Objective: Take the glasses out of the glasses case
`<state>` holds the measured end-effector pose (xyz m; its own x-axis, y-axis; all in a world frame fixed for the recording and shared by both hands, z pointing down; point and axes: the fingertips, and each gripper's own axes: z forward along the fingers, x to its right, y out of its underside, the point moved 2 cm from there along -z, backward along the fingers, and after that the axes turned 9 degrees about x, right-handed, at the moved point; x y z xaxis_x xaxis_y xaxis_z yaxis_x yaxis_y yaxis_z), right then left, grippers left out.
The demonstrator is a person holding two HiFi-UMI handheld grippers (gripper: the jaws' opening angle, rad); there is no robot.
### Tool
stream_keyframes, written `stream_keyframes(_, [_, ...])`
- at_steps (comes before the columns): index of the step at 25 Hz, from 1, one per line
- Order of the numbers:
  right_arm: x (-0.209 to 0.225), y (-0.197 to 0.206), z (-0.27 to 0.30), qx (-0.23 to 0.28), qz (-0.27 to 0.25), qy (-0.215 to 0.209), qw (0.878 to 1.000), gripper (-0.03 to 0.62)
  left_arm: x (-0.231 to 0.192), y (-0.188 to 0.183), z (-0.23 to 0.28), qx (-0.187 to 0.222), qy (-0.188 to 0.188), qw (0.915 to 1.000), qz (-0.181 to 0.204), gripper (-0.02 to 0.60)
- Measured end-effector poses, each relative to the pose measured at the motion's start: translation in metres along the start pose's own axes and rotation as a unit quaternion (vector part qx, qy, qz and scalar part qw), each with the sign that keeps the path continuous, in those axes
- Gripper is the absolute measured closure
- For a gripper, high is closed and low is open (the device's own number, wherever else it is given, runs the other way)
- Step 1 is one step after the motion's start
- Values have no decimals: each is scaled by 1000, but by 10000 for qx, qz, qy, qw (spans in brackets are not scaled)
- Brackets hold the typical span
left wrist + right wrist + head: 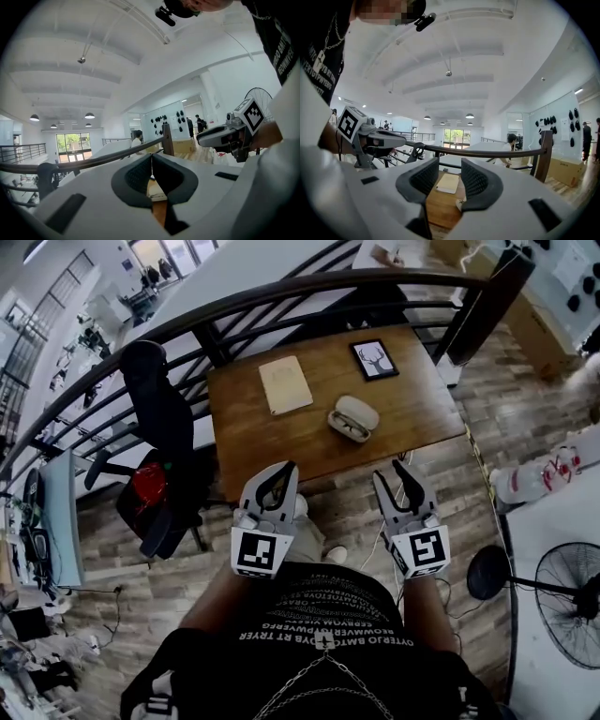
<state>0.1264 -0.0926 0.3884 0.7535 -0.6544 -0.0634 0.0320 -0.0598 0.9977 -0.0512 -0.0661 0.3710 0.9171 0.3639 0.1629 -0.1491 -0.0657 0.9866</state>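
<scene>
An open white glasses case [353, 417] lies on the wooden table [412, 409], with dark-rimmed glasses [350, 427] in its lower half. Both grippers hang in front of the table's near edge, well short of the case. My left gripper [287, 468] is shut, its pads meeting at the tips with nothing between them [151, 158]. My right gripper [390, 471] stands open and empty [450, 164]. Below its jaws in the right gripper view, only a sliver of the case [460, 204] shows.
A tan notebook [284, 383] lies left of the case and a framed deer picture [374, 359] behind it. A dark curved railing [281, 292] runs behind the table. A black office chair [155, 399] stands at the table's left, a floor fan [562, 592] at lower right.
</scene>
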Motion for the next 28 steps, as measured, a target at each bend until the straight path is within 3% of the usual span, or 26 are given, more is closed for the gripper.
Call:
stream_keyframes(5, [5, 2, 18, -30, 2, -33, 10000, 450, -17, 5, 17, 12, -86, 9999, -80, 553])
stream_keyframes(16, [46, 9, 65, -192, -22, 266, 9995, 450, -42, 12, 94, -2, 326, 9995, -9, 553])
stream_keyframes(22, [74, 22, 108, -314, 59, 412, 9986, 450, -62, 20, 144, 140, 523, 9983, -232, 554])
stream_keyframes(28, [93, 47, 147, -549, 195, 452, 9973, 450, -86, 43, 178, -224, 619, 9975, -261, 552])
